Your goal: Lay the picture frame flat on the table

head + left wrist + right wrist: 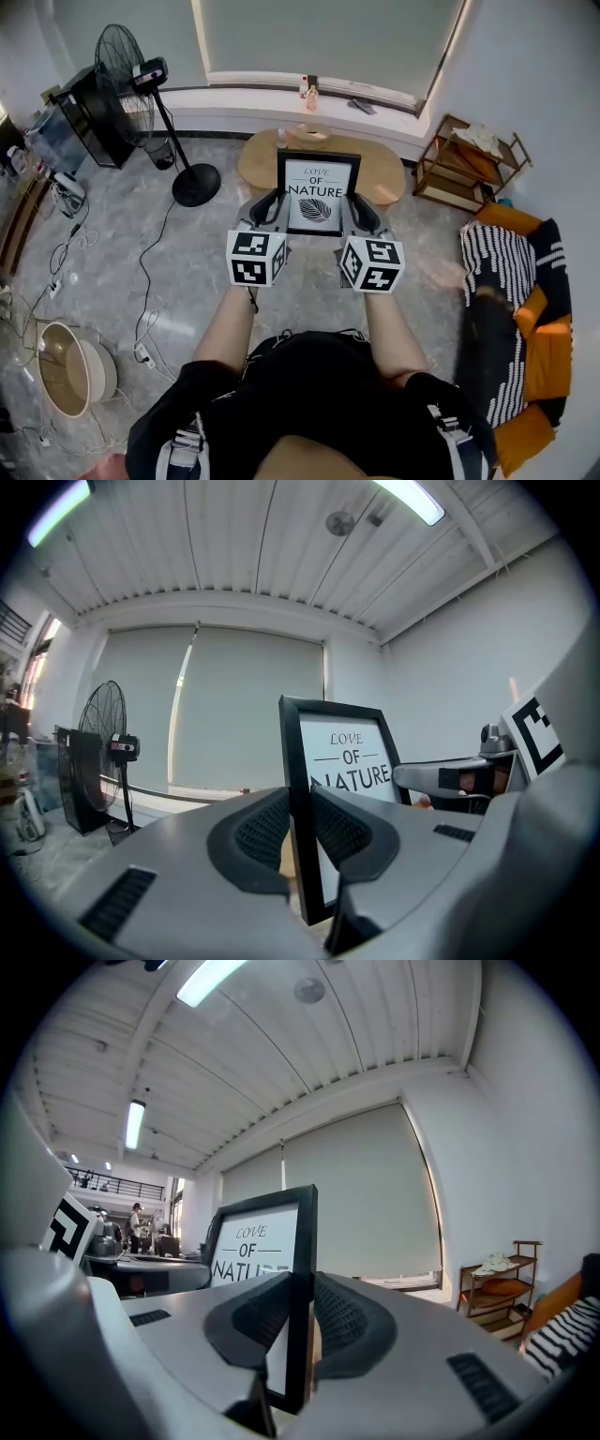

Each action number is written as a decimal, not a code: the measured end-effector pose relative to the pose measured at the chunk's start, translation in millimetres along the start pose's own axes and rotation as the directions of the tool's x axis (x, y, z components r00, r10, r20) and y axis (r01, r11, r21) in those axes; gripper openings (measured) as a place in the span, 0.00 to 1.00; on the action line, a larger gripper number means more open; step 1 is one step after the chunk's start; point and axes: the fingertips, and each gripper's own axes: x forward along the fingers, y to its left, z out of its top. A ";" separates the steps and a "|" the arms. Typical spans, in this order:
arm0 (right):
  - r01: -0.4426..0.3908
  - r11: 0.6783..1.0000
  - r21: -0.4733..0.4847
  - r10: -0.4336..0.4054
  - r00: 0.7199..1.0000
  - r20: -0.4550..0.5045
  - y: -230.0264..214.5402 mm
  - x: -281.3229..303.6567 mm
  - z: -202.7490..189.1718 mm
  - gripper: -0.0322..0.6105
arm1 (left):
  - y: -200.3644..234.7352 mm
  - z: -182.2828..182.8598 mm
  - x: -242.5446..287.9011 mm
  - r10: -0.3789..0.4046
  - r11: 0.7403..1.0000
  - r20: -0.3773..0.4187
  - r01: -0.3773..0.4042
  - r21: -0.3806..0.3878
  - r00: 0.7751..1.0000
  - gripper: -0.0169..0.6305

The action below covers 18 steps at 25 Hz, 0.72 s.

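Frame (319,195) gripped upright at the table (255,167), print facing the person.

The left gripper (273,208) is clamped on the frame's left bar and the right gripper (363,214) on its right bar, both pairs of jaws drawn narrow on the thin moulding. The step in hand appears to be the hold before tipping. The next move likely calls for both tongs to tilt together and lower the frame onto the tabletop. The grippers hide the lower edge, so whether it touches the table cannot be told, and its back is unseen.
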 end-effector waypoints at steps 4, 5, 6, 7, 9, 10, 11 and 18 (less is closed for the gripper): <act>0.015 1.000 0.012 -0.015 1.000 -0.001 14.3 11.8 -4.9 0.19 | 19.0 -3.9 -1.1 -0.009 1.000 -0.009 0.009 0.001 1.000 0.16; 0.015 1.000 0.014 -0.015 1.000 -0.005 16.2 14.5 -7.0 0.19 | 22.0 -6.2 -0.6 -0.012 1.000 -0.011 0.012 -0.001 1.000 0.16; 0.015 1.000 0.014 -0.015 1.000 -0.008 17.6 17.2 -9.3 0.19 | 24.9 -8.8 0.3 -0.014 1.000 -0.013 0.014 -0.003 1.000 0.16; 0.015 1.000 0.013 -0.015 1.000 -0.010 18.6 20.5 -11.8 0.19 | 28.1 -11.4 2.1 -0.014 1.000 -0.015 0.014 -0.005 1.000 0.16; 0.014 1.000 0.012 -0.013 1.000 -0.013 19.5 29.7 -15.3 0.19 | 35.6 -15.4 8.4 -0.012 1.000 -0.022 0.012 -0.007 1.000 0.16; 0.013 1.000 0.014 -0.013 1.000 -0.014 19.1 35.1 -16.3 0.19 | 39.0 -16.5 12.5 -0.012 1.000 -0.026 0.012 -0.007 1.000 0.16; 0.014 1.000 0.018 -0.013 1.000 -0.015 17.8 40.8 -17.0 0.19 | 41.9 -17.0 17.1 -0.013 1.000 -0.030 0.013 -0.006 0.999 0.16; 0.012 0.999 0.043 -0.011 1.000 -0.012 -9.4 92.6 -22.4 0.19 | 58.2 -20.9 71.0 -0.009 1.000 -0.045 0.009 0.006 0.999 0.16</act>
